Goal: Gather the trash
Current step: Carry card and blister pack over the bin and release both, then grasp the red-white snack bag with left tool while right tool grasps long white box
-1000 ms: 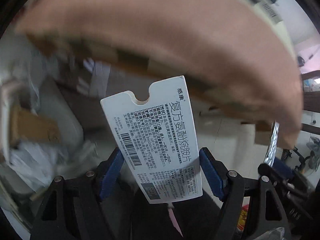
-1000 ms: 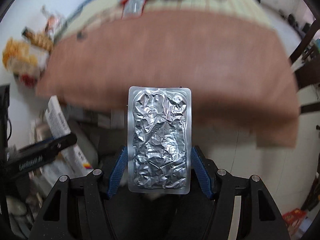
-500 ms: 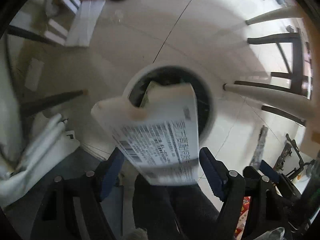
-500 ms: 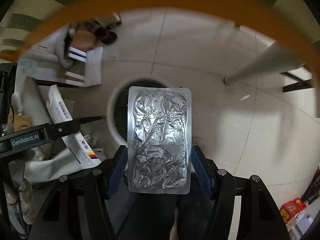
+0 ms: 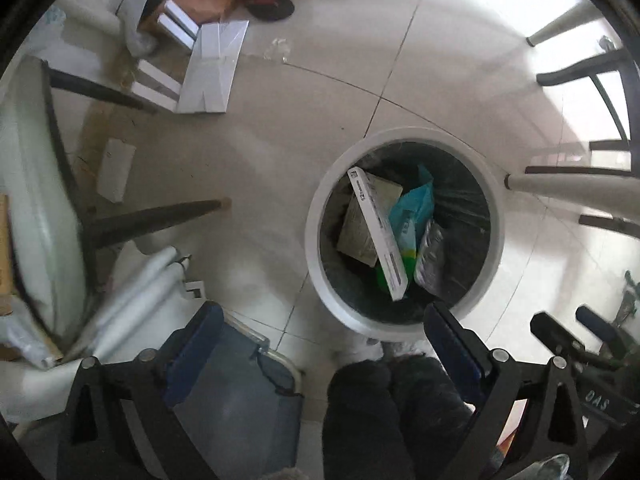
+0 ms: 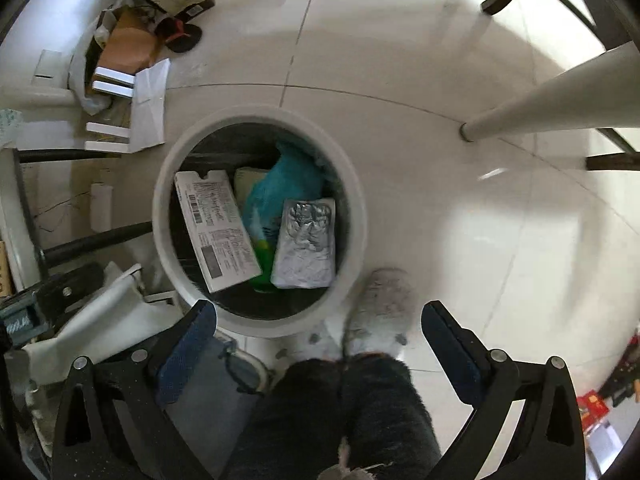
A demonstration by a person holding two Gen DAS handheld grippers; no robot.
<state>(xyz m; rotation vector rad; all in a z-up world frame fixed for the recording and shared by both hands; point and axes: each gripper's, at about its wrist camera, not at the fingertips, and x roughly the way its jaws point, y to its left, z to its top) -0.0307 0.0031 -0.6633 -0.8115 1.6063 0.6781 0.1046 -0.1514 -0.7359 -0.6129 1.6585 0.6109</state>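
A: Entry, left claw (image 5: 320,328). Blue pads spread wide and opening at this moment, nothing between them. It points down at the tiled floor (image 5: 280,152).

B: Position of the white medicine box (image 5: 378,232)?

A: In the round white bin (image 5: 316,264), standing on its long edge, leaning on a grey-green carton (image 5: 360,228). In the left wrist view the bin sits ahead of the claw and toward its right finger; the near rim runs just beyond that fingertip. Box and claw apart.

B: Right claw (image 6: 318,324)?

A: Same state: pads wide, opening, gap empty. The foil blister sheet (image 6: 306,244) lies inside the bin, against a teal bag (image 6: 276,196), beside the box (image 6: 216,228). From the right wrist view the bin is ahead and toward the left finger, with its near rim between the fingertips.

B: Other observations?

A: Person's dark trouser legs (image 6: 340,408) and a grey slipper (image 6: 378,308) just below the bin. Table leg (image 6: 560,100) off to the right.
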